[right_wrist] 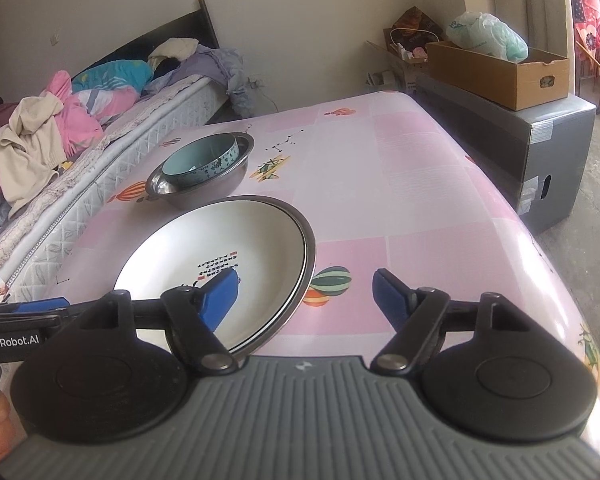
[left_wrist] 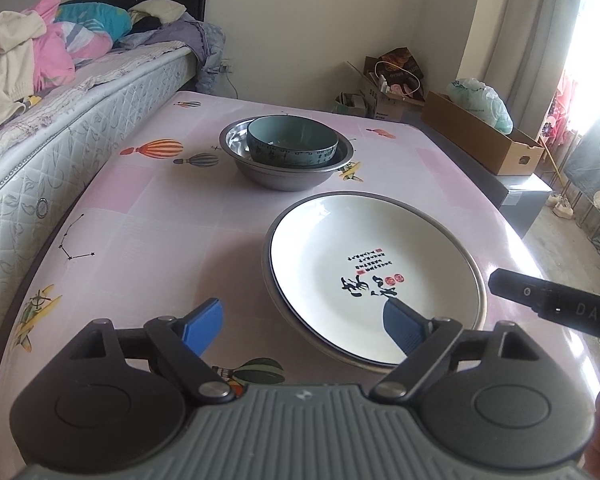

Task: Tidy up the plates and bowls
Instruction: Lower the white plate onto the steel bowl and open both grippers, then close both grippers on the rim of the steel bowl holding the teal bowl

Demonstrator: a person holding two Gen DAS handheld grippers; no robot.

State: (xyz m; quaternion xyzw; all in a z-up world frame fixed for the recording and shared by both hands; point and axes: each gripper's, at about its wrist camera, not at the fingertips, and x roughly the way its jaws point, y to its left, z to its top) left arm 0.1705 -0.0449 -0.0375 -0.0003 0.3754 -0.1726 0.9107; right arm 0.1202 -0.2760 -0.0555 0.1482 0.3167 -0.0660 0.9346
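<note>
Both my left gripper (left_wrist: 300, 326) and right gripper (right_wrist: 304, 298) stand apart, empty, straddling the white plate's (left_wrist: 372, 248) rim. Plates and teal bowl (left_wrist: 292, 140) appear nested; I judge withdrawal comes next.

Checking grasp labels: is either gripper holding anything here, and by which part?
Nothing is held. The left gripper and right gripper both stand open around the white plate rim, pads apart.
</note>
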